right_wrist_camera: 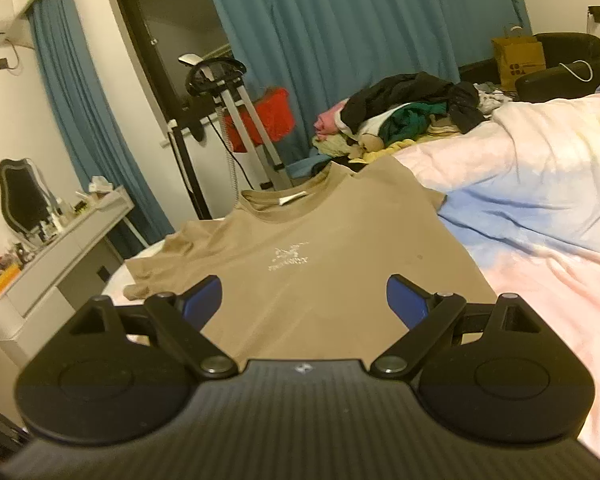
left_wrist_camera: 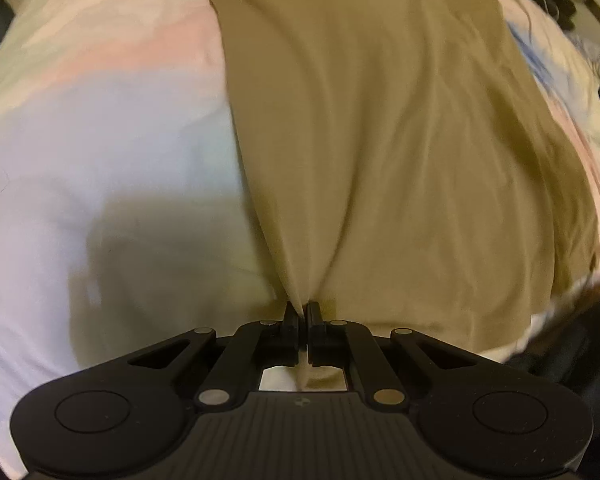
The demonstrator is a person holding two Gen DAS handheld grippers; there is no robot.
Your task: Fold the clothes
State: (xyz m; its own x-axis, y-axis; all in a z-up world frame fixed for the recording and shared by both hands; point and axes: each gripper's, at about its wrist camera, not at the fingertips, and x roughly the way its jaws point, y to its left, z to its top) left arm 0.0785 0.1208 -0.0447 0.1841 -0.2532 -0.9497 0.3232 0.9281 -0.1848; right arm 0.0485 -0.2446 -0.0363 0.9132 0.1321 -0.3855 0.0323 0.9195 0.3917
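Tan T-shirt — hem pinched in left gripper

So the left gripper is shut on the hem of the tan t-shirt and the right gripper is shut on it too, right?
Not quite. The left gripper is shut on the tan t-shirt, but the right gripper is open, holding nothing above the shirt, as the right wrist view shows.

Tan T-shirt: soft matt cloth, faintly creased. Bedcover: smooth pastel fabric. Right gripper: matt black plastic, blue pads.
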